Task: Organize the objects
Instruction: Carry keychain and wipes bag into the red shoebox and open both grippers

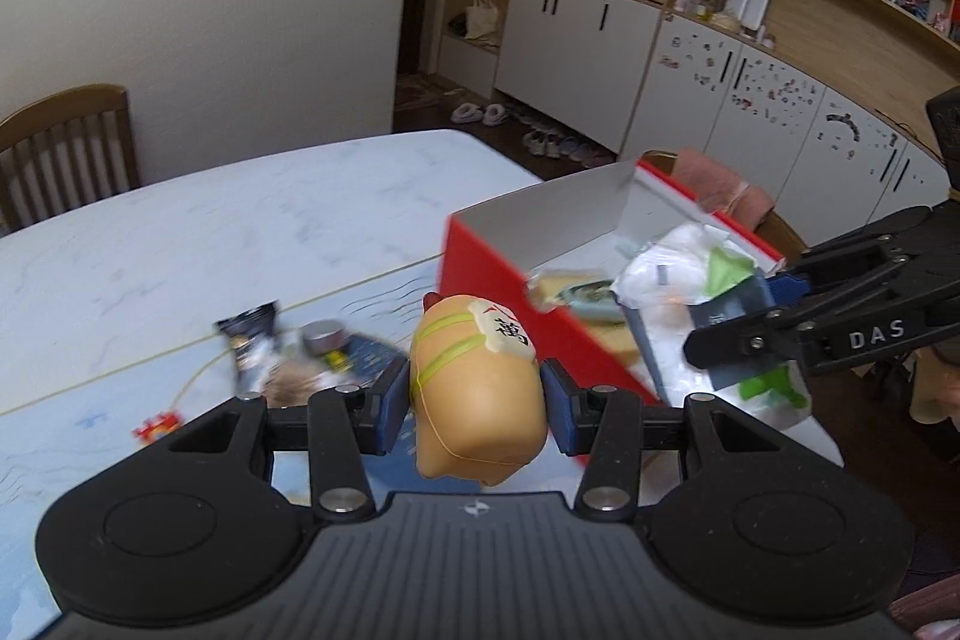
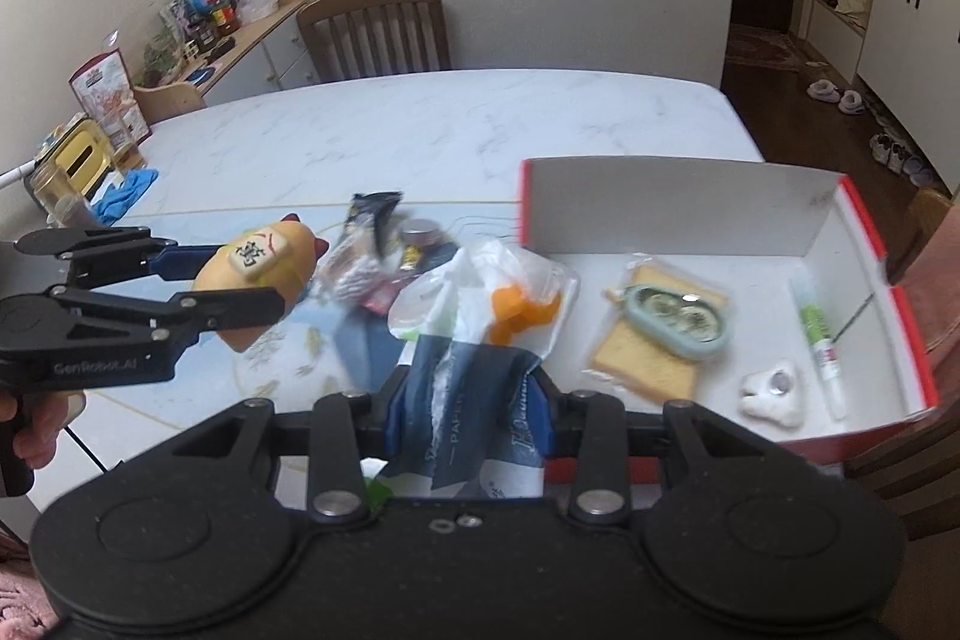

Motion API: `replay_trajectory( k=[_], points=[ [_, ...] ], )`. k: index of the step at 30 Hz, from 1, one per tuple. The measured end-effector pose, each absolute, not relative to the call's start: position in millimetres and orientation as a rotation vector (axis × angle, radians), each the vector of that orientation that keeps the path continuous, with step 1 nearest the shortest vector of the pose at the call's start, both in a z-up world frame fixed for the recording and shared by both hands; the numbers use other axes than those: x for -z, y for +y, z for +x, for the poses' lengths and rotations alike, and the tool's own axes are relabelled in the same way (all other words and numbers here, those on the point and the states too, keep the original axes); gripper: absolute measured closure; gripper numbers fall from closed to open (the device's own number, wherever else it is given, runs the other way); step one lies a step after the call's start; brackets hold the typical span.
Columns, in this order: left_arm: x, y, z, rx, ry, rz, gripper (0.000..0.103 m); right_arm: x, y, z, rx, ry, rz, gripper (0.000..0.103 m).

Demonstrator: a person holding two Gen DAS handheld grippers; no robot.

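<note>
My left gripper [image 1: 477, 403] is shut on a tan squishy toy [image 1: 480, 388] with green bands and a white tile marked with a character, held above the table. From the right wrist view the same toy [image 2: 258, 280] hangs left of the box in the left gripper [image 2: 252, 280]. My right gripper [image 2: 471, 406] is shut on a dark blue paper tissue pack [image 2: 474, 400] with white plastic bunched at its top; it shows as the tissue pack [image 1: 702, 304] over the box's near corner. The red box [image 2: 678, 208] with white inside lies open on the table.
The box holds a bread slice [image 2: 645, 358], a pale green case [image 2: 678, 319], a green-white tube [image 2: 822, 346] and a small white piece [image 2: 771, 391]. Loose snack packets [image 2: 366, 244] and a small tin [image 2: 420, 232] lie on the blue mat. A chair [image 2: 378, 28] stands behind the marble table [image 2: 420, 130].
</note>
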State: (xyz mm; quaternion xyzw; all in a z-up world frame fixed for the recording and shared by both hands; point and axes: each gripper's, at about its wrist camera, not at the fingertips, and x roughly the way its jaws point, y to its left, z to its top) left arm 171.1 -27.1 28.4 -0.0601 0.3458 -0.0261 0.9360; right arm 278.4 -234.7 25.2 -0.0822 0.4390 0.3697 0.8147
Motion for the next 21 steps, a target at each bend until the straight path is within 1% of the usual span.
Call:
replay_trajectory(
  k=[11,21],
  points=[
    [-22,-91,226,0.093,0.726,-0.077,0.058,-19,-286,329,-0.751,0.939,-0.171,0.065],
    [-13,-132,278,0.099,0.764,-0.035,0.058,-13,-321,380,-0.688,0.912,-0.161,0.065]
  ],
)
